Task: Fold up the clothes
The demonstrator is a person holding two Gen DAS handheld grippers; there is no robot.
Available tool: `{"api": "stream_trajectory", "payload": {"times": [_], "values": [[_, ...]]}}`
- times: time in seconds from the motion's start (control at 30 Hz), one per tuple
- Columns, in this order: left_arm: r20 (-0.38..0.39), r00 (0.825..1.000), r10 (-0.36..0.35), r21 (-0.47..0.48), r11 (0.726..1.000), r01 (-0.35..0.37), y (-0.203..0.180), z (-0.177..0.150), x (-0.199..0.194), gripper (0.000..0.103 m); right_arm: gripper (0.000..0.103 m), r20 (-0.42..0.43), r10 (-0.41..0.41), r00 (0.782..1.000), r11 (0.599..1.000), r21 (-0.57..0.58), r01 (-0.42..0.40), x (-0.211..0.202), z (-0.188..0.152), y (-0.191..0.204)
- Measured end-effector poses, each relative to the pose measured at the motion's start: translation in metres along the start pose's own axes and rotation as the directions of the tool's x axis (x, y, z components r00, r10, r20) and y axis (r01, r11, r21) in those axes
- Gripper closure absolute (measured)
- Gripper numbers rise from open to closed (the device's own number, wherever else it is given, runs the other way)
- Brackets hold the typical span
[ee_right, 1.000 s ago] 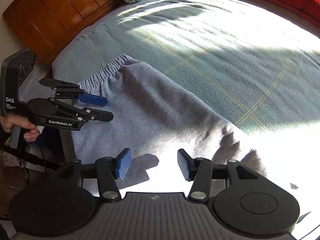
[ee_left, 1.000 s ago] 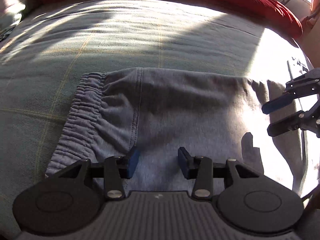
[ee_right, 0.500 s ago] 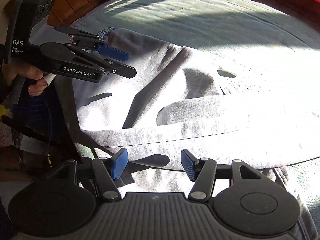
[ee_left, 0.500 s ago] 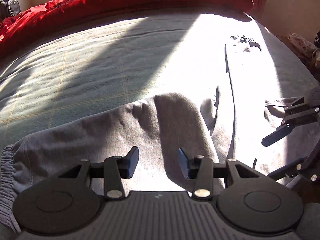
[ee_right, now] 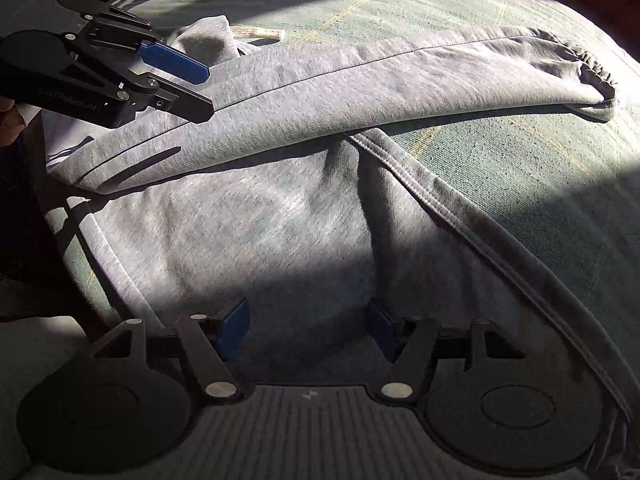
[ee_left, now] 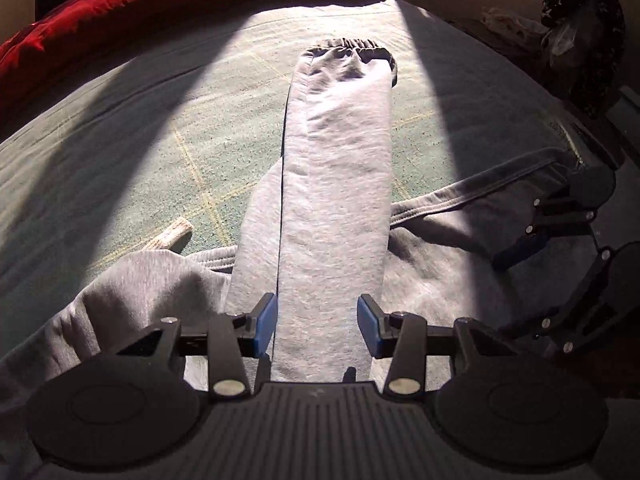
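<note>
Grey sweatpants (ee_left: pixel 336 184) lie on the bed, one leg folded over the rest, its elastic cuff (ee_left: pixel 352 48) at the far end. My left gripper (ee_left: pixel 316 316) hovers open over the near part of that leg; its shadow falls on the cloth and nothing is pinched. In the right wrist view the same leg (ee_right: pixel 360 80) crosses the pants' body, and the left gripper (ee_right: pixel 200 88) hangs over its left end. My right gripper (ee_right: pixel 308 320) is above the shaded body of the pants, jaws opening, nothing pressed between the pads. It also shows at the left wrist view's right edge as the right gripper (ee_left: pixel 516 284).
The green checked bedcover (ee_left: pixel 120 140) spreads around the pants. A red duvet (ee_left: pixel 120 4) lies along the far side. A dark star-patterned bundle (ee_left: pixel 580 12) sits off the bed at the right. A pale drawstring end (ee_left: pixel 172 236) pokes out on the cover.
Both views swung from the waistband end along the pants to the folded leg. The right gripper's jaws have spread wider. The left gripper's gap looks the same.
</note>
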State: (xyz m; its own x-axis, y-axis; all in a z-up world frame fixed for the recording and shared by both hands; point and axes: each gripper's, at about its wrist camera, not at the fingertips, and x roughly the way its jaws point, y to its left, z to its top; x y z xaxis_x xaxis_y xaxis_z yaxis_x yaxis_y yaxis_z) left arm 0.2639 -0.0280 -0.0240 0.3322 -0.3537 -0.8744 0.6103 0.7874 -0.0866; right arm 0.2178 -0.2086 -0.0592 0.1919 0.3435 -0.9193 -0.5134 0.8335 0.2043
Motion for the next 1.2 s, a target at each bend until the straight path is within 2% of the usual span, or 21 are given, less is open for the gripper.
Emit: {"api": "stream_trajectory", "payload": {"times": [0.1, 0.17, 0.33, 0.4, 0.53, 0.63, 0.8, 0.9, 1.13, 1.2], "values": [[-0.01, 1.0, -0.002, 0.021, 1.0, 0.002, -0.005, 0.014, 0.012, 0.058, 0.019, 0.022, 0.045, 0.999, 0.997, 0.061, -0.047, 0.002, 0.0, -0.005], [-0.011, 1.0, 0.007, 0.04, 0.999, -0.007, -0.006, 0.023, 0.018, 0.058, 0.015, 0.037, 0.071, 0.997, 0.992, 0.105, -0.075, 0.005, 0.0, -0.009], [-0.043, 0.999, -0.018, 0.002, 1.0, 0.018, 0.001, 0.043, 0.036, 0.058, 0.0, 0.067, 0.123, 0.99, 0.978, 0.16, -0.132, 0.009, -0.001, -0.012], [-0.056, 0.998, -0.012, -0.001, 1.0, 0.012, 0.004, 0.048, 0.044, 0.058, 0.0, 0.07, 0.131, 0.989, 0.976, 0.165, -0.141, 0.011, -0.001, -0.011], [-0.071, 0.996, -0.05, -0.038, 0.998, 0.047, 0.014, 0.056, 0.056, 0.058, 0.0, 0.075, 0.119, 0.99, 0.978, 0.163, -0.13, 0.013, -0.002, -0.009], [-0.078, 0.991, -0.111, -0.086, 0.991, 0.104, 0.023, 0.063, 0.06, 0.058, 0.0, 0.077, 0.126, 0.989, 0.978, 0.16, -0.137, 0.013, -0.003, -0.011], [-0.072, 0.981, -0.179, -0.115, 0.979, 0.17, 0.04, 0.073, 0.068, 0.058, 0.0, 0.07, 0.137, 0.988, 0.977, 0.155, -0.146, 0.012, -0.002, -0.013], [-0.071, 0.963, -0.262, -0.145, 0.957, 0.25, 0.055, 0.08, 0.076, 0.059, 0.0, 0.075, 0.135, 0.988, 0.975, 0.167, -0.146, 0.012, -0.002, -0.013], [-0.093, 0.89, -0.446, -0.15, 0.89, 0.43, 0.07, 0.096, 0.095, 0.064, 0.0, 0.092, 0.098, 0.991, 0.981, 0.162, -0.111, 0.002, -0.005, -0.007], [-0.107, 0.887, -0.448, -0.165, 0.888, 0.429, 0.076, 0.097, 0.1, 0.071, 0.0, 0.086, 0.084, 0.993, 0.984, 0.147, -0.096, -0.002, -0.006, -0.007]]}}
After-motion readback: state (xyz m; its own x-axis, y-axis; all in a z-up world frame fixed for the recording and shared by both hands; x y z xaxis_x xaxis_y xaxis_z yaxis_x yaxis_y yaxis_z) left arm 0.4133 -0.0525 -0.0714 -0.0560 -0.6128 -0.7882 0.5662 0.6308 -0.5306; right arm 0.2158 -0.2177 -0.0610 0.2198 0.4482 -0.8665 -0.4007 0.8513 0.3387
